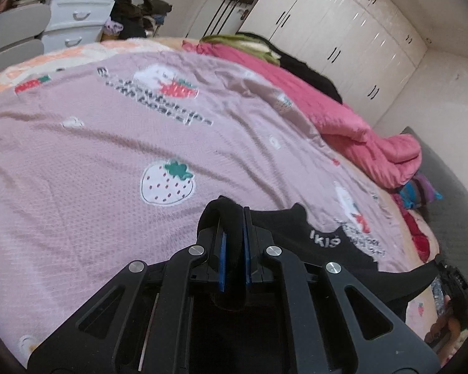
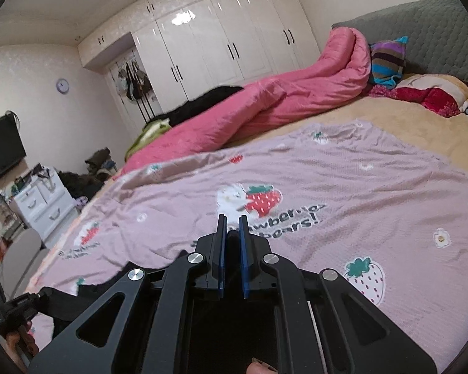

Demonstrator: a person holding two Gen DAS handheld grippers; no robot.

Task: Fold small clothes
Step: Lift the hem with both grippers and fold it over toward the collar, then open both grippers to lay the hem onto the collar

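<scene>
A small black garment (image 1: 299, 233) with white lettering hangs stretched above the pink strawberry-print blanket (image 1: 109, 143). My left gripper (image 1: 233, 215) is shut on one edge of it, with black cloth bunched between the blue pads. My right gripper (image 2: 232, 227) is shut on the other edge, with black cloth between its pads; the garment (image 2: 87, 293) trails to the lower left there. The other gripper shows at the far right edge of the left wrist view (image 1: 452, 280) and at the lower left of the right wrist view (image 2: 12, 311).
A rolled pink quilt (image 2: 280, 99) lies along the far side of the bed with black clothing (image 2: 202, 103) behind it. Pillows (image 2: 421, 90) and a grey headboard (image 2: 436, 31) are at the right. White drawers (image 2: 43, 205) and wardrobes (image 2: 218, 40) stand beyond.
</scene>
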